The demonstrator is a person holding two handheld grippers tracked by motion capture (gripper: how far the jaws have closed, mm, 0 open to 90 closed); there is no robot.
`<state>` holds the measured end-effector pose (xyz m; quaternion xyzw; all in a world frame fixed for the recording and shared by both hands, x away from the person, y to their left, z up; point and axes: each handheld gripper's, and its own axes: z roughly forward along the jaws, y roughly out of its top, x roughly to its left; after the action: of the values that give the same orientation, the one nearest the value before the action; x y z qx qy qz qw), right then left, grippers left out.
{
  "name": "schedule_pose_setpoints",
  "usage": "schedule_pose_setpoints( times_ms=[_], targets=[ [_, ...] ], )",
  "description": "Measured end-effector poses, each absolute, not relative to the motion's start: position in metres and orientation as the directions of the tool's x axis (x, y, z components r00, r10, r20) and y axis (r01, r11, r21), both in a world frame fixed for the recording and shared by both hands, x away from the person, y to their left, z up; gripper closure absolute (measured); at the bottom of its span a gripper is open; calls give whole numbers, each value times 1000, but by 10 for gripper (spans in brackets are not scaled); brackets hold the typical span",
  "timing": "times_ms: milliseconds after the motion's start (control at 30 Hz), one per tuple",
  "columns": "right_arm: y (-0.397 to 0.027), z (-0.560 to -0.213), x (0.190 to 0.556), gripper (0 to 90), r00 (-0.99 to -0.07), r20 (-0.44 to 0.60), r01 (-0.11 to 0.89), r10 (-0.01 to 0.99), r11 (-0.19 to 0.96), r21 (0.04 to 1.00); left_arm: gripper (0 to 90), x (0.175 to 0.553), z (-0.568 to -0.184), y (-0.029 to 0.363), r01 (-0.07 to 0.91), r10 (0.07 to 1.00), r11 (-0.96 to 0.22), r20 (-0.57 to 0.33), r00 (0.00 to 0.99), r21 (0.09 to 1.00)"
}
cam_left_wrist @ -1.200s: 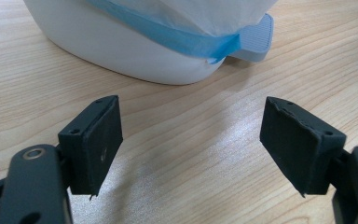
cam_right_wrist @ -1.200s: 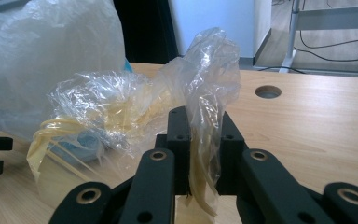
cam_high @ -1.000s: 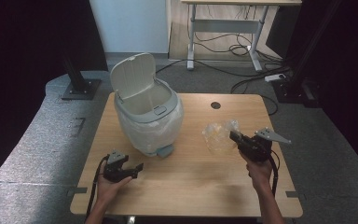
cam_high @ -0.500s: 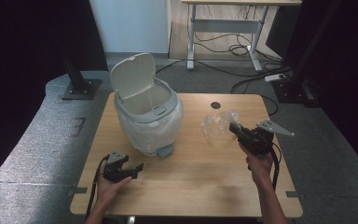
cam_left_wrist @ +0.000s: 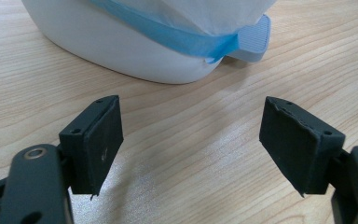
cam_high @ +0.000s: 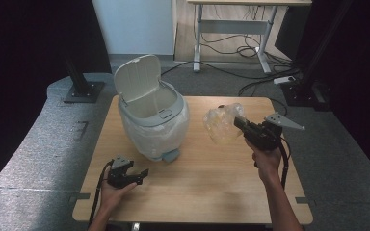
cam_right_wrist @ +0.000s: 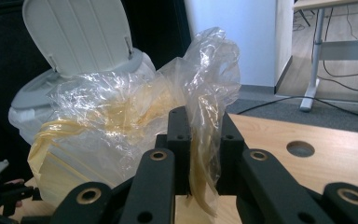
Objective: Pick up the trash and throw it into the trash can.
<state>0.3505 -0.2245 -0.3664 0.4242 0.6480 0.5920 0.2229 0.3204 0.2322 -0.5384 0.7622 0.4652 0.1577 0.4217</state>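
Note:
A crumpled clear plastic bag [cam_high: 220,122] with yellowish streaks hangs in the air right of the bin, above the table. My right gripper [cam_high: 238,123] is shut on it; in the right gripper view the jaws pinch a fold of the plastic bag [cam_right_wrist: 121,116]. A white pedal bin [cam_high: 152,120] with its lid up and a white liner stands left of centre on the wooden table [cam_high: 212,187]. My left gripper [cam_high: 139,175] rests open near the front left edge, nothing between its pads [cam_left_wrist: 105,140], facing the bin's base [cam_left_wrist: 135,51] and blue pedal [cam_left_wrist: 251,39].
A round hole [cam_right_wrist: 300,149] is cut in the tabletop at the back right. Beyond the table are a white cabinet [cam_high: 135,24], a desk frame with cables [cam_high: 231,43] and a black stand base [cam_high: 82,91] on grey floor mats.
My right gripper has lifted the plastic bag off the table and carried it up. The left gripper has stayed where it was.

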Motion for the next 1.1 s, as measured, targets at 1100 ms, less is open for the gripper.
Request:
schedule_pose_setpoints(
  times_ms=[1100],
  targets=[
    [-197, -324, 363, 801, -573, 198, 242, 796, -66, 968, 213, 320, -539, 232, 577, 841, -213, -153, 518, 788]
  ],
)
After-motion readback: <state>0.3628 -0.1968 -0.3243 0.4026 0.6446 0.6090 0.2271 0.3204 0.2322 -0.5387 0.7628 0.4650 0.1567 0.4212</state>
